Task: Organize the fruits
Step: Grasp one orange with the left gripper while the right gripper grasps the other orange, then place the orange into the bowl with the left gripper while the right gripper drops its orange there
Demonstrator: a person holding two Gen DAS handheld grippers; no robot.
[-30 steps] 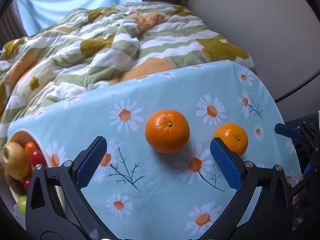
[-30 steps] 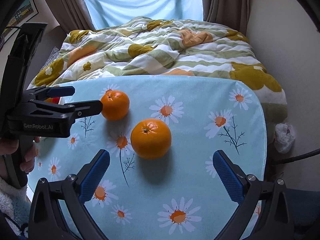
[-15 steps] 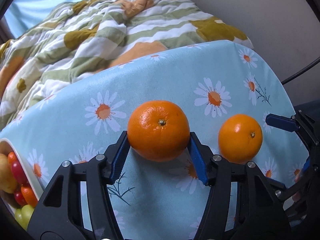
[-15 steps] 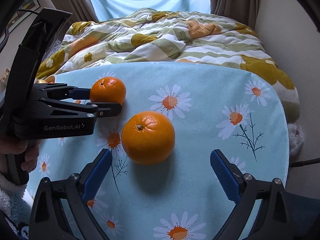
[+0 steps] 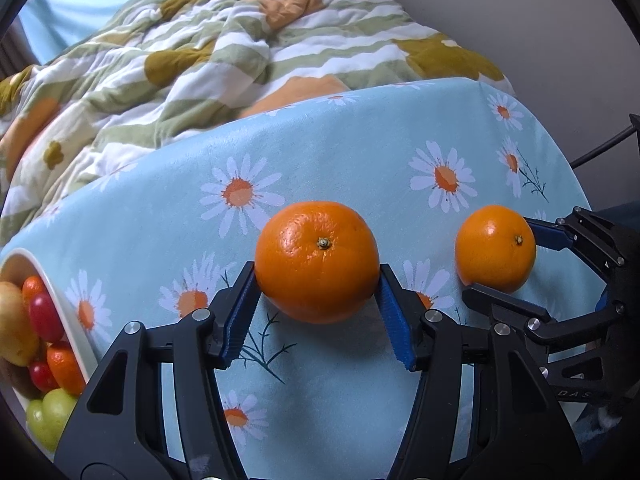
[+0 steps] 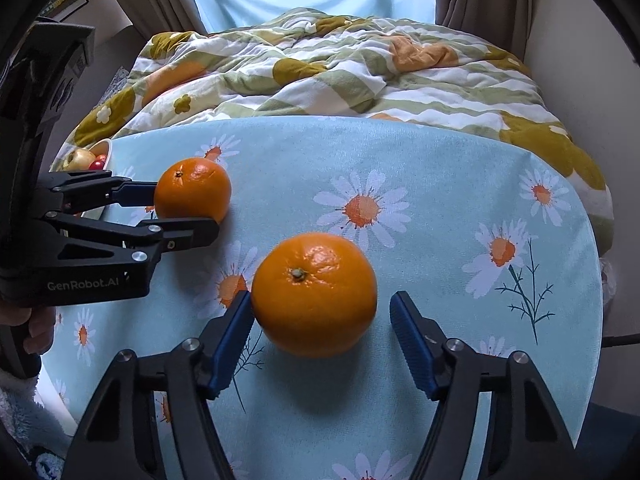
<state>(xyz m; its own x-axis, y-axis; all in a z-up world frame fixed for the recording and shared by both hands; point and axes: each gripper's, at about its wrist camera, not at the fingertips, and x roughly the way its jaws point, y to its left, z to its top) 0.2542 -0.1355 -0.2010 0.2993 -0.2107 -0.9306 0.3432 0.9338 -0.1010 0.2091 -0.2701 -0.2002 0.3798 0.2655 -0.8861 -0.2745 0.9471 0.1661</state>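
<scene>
Left gripper [image 5: 318, 312] pinches one orange [image 5: 317, 261] between both fingers on the daisy-cloth surface [image 5: 360, 152]. Right gripper [image 6: 322, 340] straddles the other orange [image 6: 314, 294], fingers spread, left pad touching, right pad apart. At nine o'clock, the fruit bowl [image 5: 60, 300]. Beyond, at twelve, a bed quilt [image 6: 340, 68].
</scene>
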